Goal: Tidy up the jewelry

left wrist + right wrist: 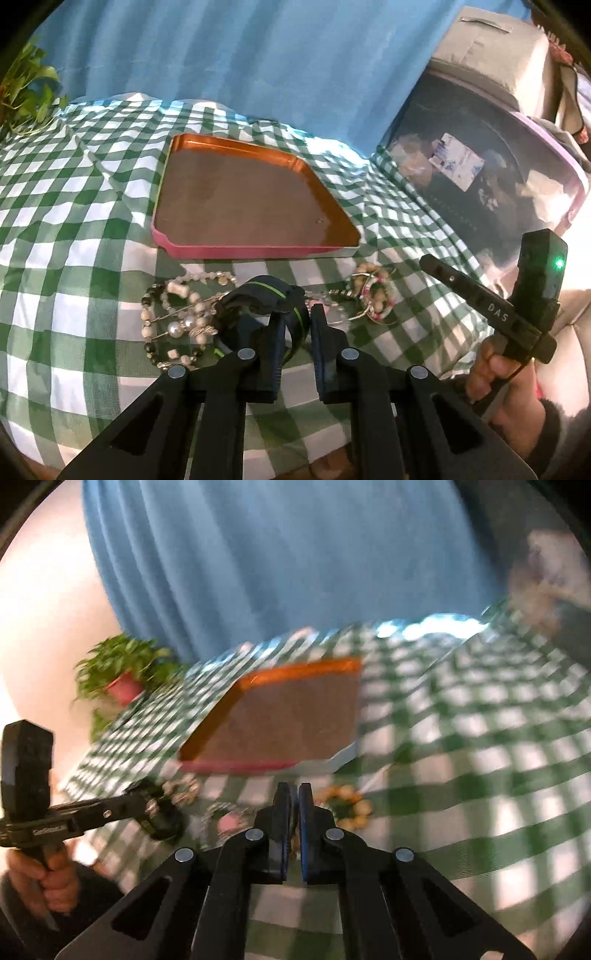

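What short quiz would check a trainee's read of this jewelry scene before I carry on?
1. True or false: the beaded bracelets lie inside the tray.
2. The left tongs grip: A) a pearl string, B) a dark band, C) a leaf?
3. What pattern is the cloth?
Key: 1 false, they lie on the cloth in front of it; 2 B; 3 green-and-white checks.
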`<control>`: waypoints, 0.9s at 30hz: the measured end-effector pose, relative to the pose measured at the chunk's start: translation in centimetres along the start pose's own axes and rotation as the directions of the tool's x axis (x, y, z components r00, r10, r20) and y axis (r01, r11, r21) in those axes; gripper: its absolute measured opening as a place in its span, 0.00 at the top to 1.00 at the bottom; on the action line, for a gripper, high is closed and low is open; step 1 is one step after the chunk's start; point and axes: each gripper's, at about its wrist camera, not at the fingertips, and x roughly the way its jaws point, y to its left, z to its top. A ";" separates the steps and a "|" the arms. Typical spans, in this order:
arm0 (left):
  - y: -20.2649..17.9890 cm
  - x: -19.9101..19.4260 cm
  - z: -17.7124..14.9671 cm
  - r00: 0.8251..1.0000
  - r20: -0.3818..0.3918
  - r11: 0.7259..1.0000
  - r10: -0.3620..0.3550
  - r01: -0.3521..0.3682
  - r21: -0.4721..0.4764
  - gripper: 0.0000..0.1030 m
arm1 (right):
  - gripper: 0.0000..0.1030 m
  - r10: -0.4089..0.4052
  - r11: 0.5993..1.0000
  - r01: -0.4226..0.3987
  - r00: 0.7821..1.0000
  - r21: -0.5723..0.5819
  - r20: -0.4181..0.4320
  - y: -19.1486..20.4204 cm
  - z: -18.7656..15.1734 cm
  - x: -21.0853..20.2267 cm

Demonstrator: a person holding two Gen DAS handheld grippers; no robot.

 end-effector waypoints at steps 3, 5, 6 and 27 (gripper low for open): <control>-0.4 0.2 0.1 1.000 -0.002 1.000 -0.005 0.005 0.015 0.87 | 0.97 -0.023 1.000 0.023 0.999 -0.012 -0.023 -0.5 -0.2 0.2; -0.4 0.6 0.0 1.000 -0.017 1.000 -0.006 0.006 0.014 0.87 | 0.97 -0.019 1.000 0.019 0.999 -0.013 -0.048 -0.7 -0.4 0.6; -0.4 0.9 -0.2 1.000 -0.028 1.000 -0.008 0.008 0.013 0.87 | 0.96 -0.032 0.999 0.030 0.997 -0.022 -0.076 -0.7 -0.6 1.1; 1.3 2.3 -1.1 0.995 -0.099 0.999 -0.019 0.015 -0.042 0.87 | 0.27 -0.153 0.960 0.088 0.960 -0.264 -0.235 2.0 -3.6 5.5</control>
